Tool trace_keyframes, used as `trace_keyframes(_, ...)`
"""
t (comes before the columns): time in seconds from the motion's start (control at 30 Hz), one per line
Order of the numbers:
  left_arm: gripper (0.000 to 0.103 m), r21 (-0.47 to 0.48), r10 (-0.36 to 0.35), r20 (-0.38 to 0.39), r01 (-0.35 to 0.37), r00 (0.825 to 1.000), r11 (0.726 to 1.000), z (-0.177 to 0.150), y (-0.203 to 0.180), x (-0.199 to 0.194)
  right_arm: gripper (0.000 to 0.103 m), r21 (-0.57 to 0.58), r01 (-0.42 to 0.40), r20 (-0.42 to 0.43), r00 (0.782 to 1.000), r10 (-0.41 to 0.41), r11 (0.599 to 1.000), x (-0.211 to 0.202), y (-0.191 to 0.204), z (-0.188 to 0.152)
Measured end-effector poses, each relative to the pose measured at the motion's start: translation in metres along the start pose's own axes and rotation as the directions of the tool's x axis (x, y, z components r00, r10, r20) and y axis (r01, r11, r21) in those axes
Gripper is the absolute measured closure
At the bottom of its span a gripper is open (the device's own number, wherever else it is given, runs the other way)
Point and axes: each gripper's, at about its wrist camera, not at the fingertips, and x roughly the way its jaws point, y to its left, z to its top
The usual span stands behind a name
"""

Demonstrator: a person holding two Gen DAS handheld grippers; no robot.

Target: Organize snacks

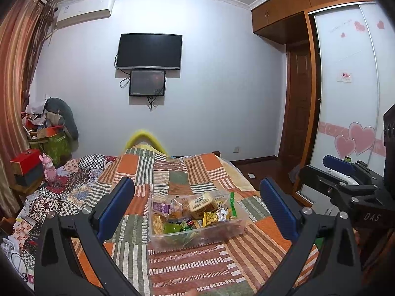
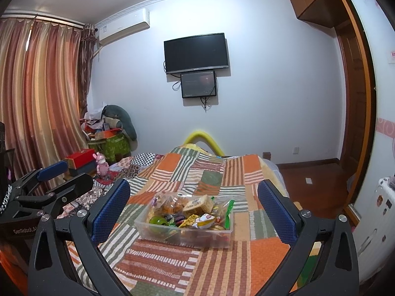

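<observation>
A clear plastic bin full of mixed snack packets sits on the patchwork bedspread. My left gripper is open and empty, held above the bed with the bin ahead between its blue pads. My right gripper is open and empty too, framing the bin in the same way. Each gripper shows at the side of the other's view: the right one and the left one. Neither touches the bin.
The bed's right edge drops to a wood floor by a sliding wardrobe. Boxes, a pink toy and piled clutter stand left of the bed by the curtains. A television hangs on the far wall.
</observation>
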Motion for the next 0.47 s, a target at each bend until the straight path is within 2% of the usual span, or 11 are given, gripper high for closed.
trace_keyframes(0.47,0.0,-0.007,-0.01,-0.013,0.01,1.0,1.0,-0.0012,0.001,0.0009,0.0,0.001,-0.001,-0.001,1.0,0.001,1.0,0.0001,-0.0003,0.0)
